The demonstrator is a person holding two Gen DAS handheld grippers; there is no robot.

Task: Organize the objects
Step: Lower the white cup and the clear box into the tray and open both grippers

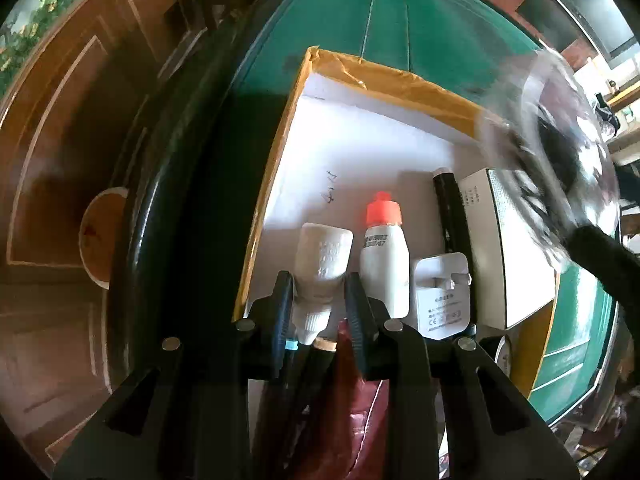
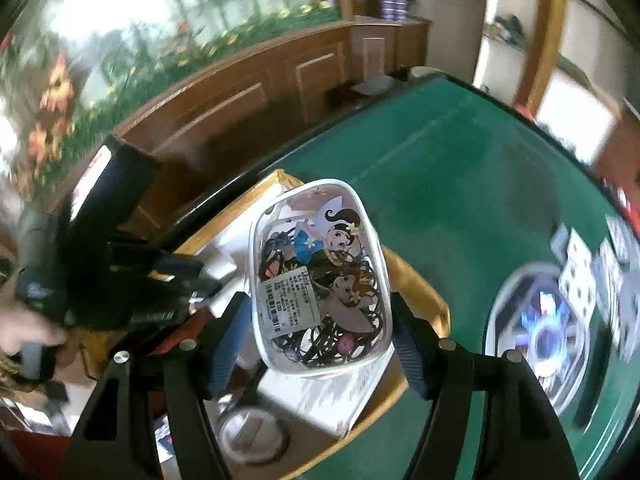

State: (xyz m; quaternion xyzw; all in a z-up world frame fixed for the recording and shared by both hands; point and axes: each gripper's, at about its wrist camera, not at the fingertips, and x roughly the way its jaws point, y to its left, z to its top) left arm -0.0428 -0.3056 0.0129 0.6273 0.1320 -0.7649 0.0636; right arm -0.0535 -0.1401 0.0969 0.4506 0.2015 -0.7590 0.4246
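A packing step is judged to be in hand: items are being laid side by side in a cardboard box on the green table. The left claw is pinched on a white tube, held low at the near end of the box, just beside an orange-capped white bottle, a white charger plug, a black pen and a white carton.

The right claw is clamped on a clear cartoon-printed pouch of dark hair ties, held above the box. Next, a free stretch of the box floor is likely needed for the pouch, and the tube must be released flat.

In the left view the pouch is only a blur. Whether the tube touches the floor cannot be told. The round lidded thing under the pouch is partly hidden.
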